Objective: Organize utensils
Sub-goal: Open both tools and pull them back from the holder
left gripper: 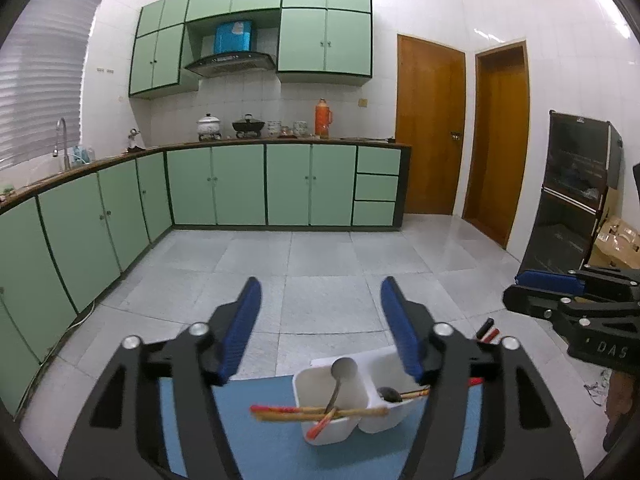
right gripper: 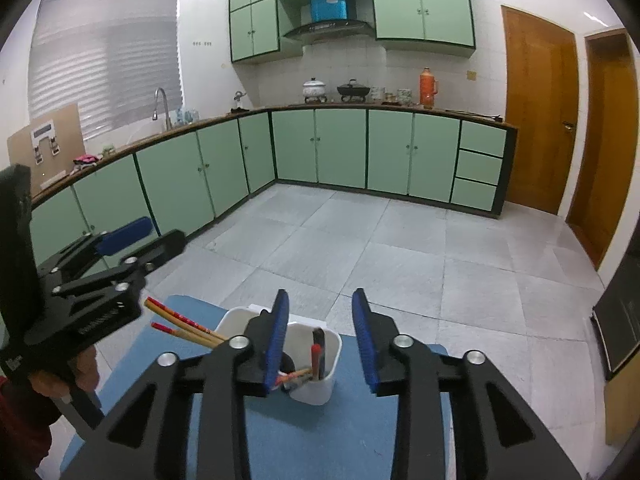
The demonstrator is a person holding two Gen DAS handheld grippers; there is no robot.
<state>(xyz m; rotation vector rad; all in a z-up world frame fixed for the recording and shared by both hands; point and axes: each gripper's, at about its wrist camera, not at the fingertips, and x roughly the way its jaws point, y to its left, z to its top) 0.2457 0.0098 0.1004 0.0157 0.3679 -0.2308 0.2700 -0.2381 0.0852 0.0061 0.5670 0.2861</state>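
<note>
left gripper is hanging wide open, empty; right gripper is likewise gaping, gripping nothing. white caddy is sitting just below and ahead of both, on blue mat. chopsticks are lying crosswise to the left fingers, slightly nearer the left tool.

we see even, soft indoor light, glare streaks on the glossy white wall tiles upper right, fisheye-bent, dark-vignetted edges.

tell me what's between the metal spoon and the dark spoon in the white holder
In the left wrist view, the holder's inner divider wall separates them: the metal spoon stands in the left compartment, the dark spoon in the right.
</note>
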